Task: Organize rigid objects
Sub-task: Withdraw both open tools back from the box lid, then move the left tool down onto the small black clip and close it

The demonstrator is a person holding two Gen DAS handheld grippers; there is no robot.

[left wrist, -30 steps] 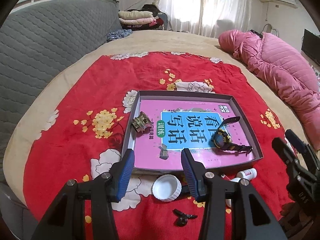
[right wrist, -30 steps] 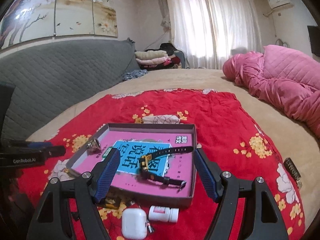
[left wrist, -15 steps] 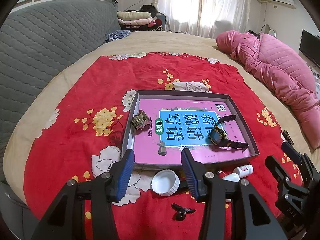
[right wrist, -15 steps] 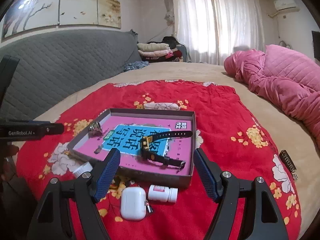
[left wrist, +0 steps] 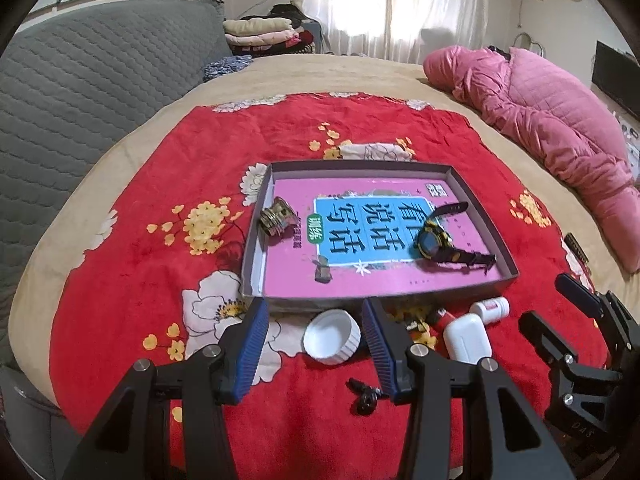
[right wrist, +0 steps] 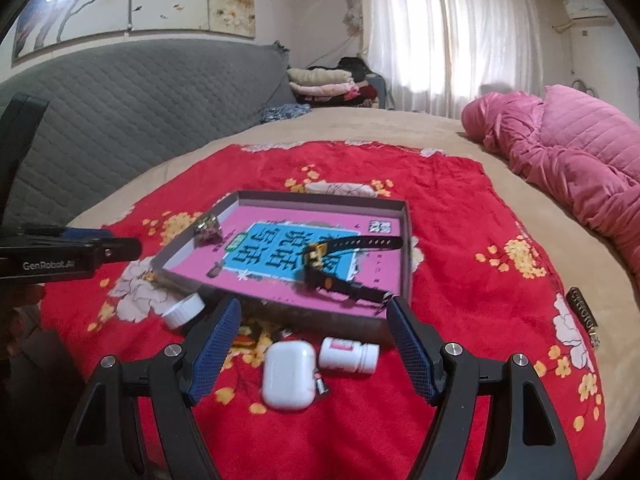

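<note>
Hard to make out: a small grey piece (left wrist: pixel 323 271) on the pink book (left wrist: pixel 372 264) in the tray (left wrist: pixel 256 256), too small to name. Likewise a dark bit (left wrist: pixel 365 394) on the red cloth (left wrist: pixel 160 184), partly behind the left claw's finger; perhaps a wing nut. Only the red tip of a lighter (left wrist: pixel 440 316) visible, the rest behind the earbud case (left wrist: pixel 467 338). Under the tray's near wall, something yellow and black (right wrist: pixel 250 334), mostly hidden and blurred. At the far right, a dark ridged strip (right wrist: pixel 584 316) on the cloth's edge, unclear.

Left claw (left wrist: pixel 312 344): open about halfway, empty, hovering over the white cap (left wrist: pixel 331 336), which lies between the pads in view, mouth up, just in front of the tray. No contact visible. Seen in the right view only as a black bar (right wrist: pixel 68 258) at the left edge, tips cut off.

Right claw (right wrist: pixel 316 348): spread wide, empty, above the earbud case (right wrist: pixel 289 374) and the pill bottle (right wrist: pixel 348 354), which lies on its side touching or nearly touching the case. No contact with either. In the left view, just the black body (left wrist: pixel 576 344) at the right edge.

In the tray: watch (left wrist: pixel 434 242) on the book's right side, strap ends splayed; metal fitting (left wrist: pixel 274 218) in the left corner, against the wall. Cap, case, bottle and lighter outside, on the cloth just by the tray's near wall.
</note>
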